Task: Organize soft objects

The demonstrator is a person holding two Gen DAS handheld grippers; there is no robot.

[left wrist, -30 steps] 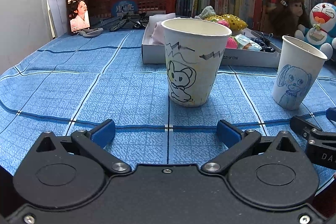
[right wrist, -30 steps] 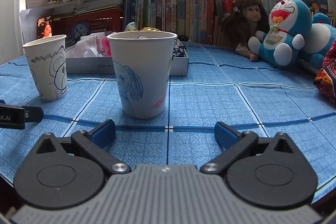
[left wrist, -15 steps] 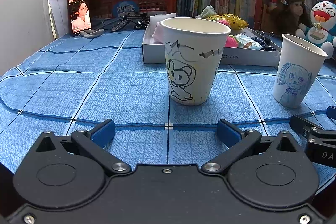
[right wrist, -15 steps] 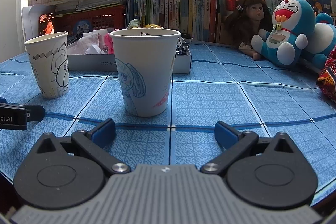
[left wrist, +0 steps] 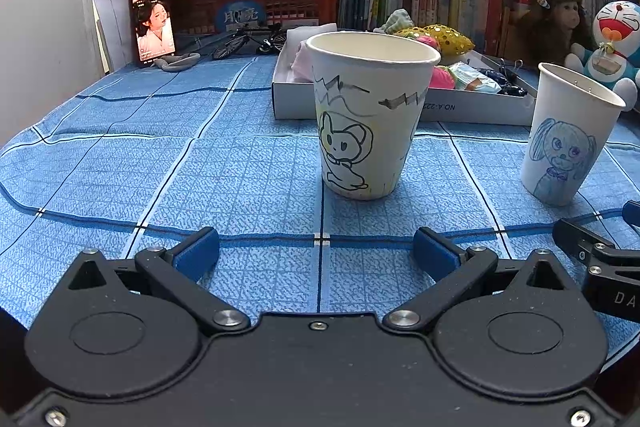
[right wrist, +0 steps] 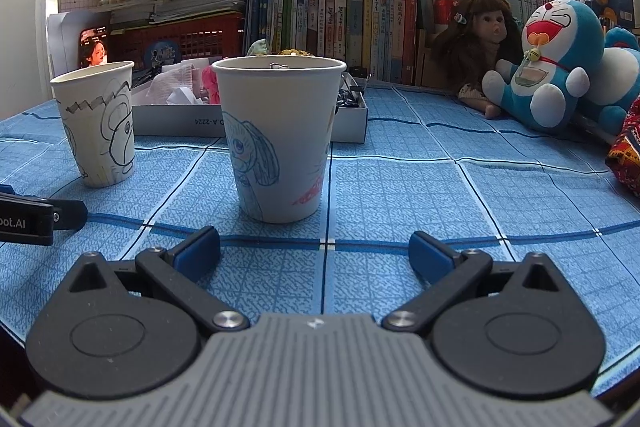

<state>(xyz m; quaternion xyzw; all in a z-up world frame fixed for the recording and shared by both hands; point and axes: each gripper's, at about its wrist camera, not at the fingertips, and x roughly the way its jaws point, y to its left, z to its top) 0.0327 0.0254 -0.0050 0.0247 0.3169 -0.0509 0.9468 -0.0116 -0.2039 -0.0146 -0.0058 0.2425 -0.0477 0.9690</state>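
Note:
A paper cup with a mouse drawing (left wrist: 366,115) stands on the blue tablecloth just ahead of my left gripper (left wrist: 316,251), which is open and holds nothing. A second paper cup with a blue dog drawing (right wrist: 280,139) stands in front of my right gripper (right wrist: 316,251), also open with nothing between its fingers. Behind both cups lies a shallow white box (left wrist: 472,105) with soft items: a pink cloth (left wrist: 300,61), a pink puff (left wrist: 442,77), a gold sequinned pouch (left wrist: 438,37) and black binder clips (left wrist: 502,83). Metal clips show at the dog cup's rim.
A blue cat plush (right wrist: 552,67) and a doll (right wrist: 476,43) sit at the back right before a row of books (right wrist: 352,19). A phone (left wrist: 152,23) leans at the back left near a red basket (left wrist: 264,7). A red patterned cloth (right wrist: 628,155) lies far right.
Both grippers have drawn back slightly from the cups and risen a little; the cups look a bit farther off. Neither gripper's opening has changed.

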